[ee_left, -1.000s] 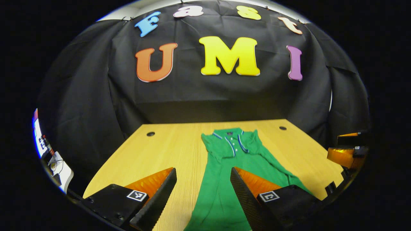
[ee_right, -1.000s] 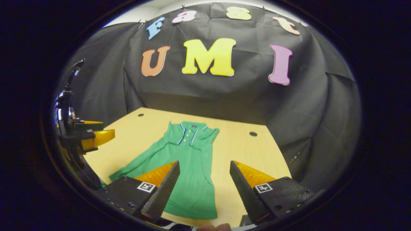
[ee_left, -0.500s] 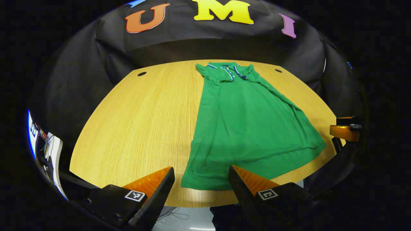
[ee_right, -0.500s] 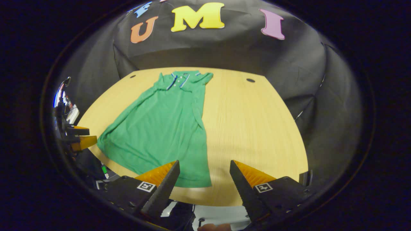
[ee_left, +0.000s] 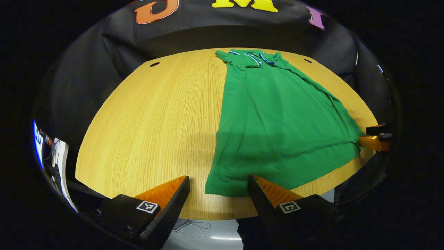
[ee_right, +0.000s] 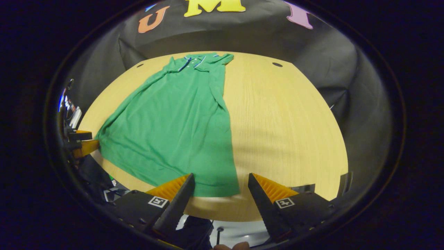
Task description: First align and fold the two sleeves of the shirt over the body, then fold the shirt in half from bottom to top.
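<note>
Dropping from a level look at the booth wall a second ago to a steep downward aim now, both grippers have come to the near hem of the green shirt [ee_left: 277,118], which lies flat on the wooden table [ee_left: 156,121] with its collar [ee_left: 255,57] at the far edge and both sleeves apparently already folded over the body. That suggests the sleeve step is done and the bottom-to-top fold is next. The left gripper [ee_left: 218,189] frames the shirt's near left hem corner with its fingers wide apart and nothing between them; the right gripper [ee_right: 220,185] does the same at the near right corner, equally spread and empty. The hem runs close to the table's near edge, leaving only a thin strip of wood, so each pinch has little margin before the drop-off. Beyond the collar only a little bare wood remains, while wide open table flanks the shirt on both sides.
</note>
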`<state>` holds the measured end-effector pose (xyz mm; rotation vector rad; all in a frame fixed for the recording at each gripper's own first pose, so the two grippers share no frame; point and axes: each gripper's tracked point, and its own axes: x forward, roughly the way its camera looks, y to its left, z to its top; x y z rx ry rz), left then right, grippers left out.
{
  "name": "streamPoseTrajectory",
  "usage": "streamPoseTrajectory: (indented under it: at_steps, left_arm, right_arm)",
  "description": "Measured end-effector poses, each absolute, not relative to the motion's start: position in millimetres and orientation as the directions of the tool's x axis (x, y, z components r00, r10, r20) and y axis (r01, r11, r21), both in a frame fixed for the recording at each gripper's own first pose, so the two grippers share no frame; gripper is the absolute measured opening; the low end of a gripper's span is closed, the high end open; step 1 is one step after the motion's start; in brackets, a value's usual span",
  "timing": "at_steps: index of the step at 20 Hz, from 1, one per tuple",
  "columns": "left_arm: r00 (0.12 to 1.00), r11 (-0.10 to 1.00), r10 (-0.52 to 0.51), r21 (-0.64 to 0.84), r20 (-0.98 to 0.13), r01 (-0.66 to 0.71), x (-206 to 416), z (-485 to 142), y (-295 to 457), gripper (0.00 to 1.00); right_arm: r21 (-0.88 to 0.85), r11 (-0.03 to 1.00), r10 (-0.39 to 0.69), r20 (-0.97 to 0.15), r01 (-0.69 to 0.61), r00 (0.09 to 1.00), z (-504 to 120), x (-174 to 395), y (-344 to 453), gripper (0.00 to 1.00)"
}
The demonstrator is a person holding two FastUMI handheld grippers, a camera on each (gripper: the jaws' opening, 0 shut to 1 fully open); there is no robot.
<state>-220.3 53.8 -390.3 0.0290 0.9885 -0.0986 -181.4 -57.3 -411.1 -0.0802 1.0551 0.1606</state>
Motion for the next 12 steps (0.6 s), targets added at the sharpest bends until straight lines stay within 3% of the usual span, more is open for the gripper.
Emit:
streamPoseTrajectory:
  at_steps: [6, 9, 10, 12]
  left_arm:
    - [0.535, 0.996, -0.074, -0.033, -0.842, 0.086, -222, -393, 52, 1.00]
    - [0.528, 0.995, -0.096, -0.085, -0.844, 0.044, -222, -394, 42, 0.97]
    - [0.524, 0.995, -0.100, -0.084, -0.846, 0.053, -224, -393, 39, 0.95]
    - [0.515, 0.993, -0.118, -0.092, -0.849, 0.076, -224, -392, 31, 0.78]
  right_arm:
    - [0.058, 0.985, 0.127, -0.877, -0.162, 0.463, -414, -185, -54, 0.90]
    - [0.067, 0.983, 0.138, -0.883, -0.172, 0.449, -413, -185, -52, 0.72]
    - [0.080, 0.984, 0.144, -0.885, -0.161, 0.442, -413, -187, -53, 0.60]
    - [0.118, 0.985, 0.163, -0.884, -0.129, 0.437, -412, -185, -53, 0.35]
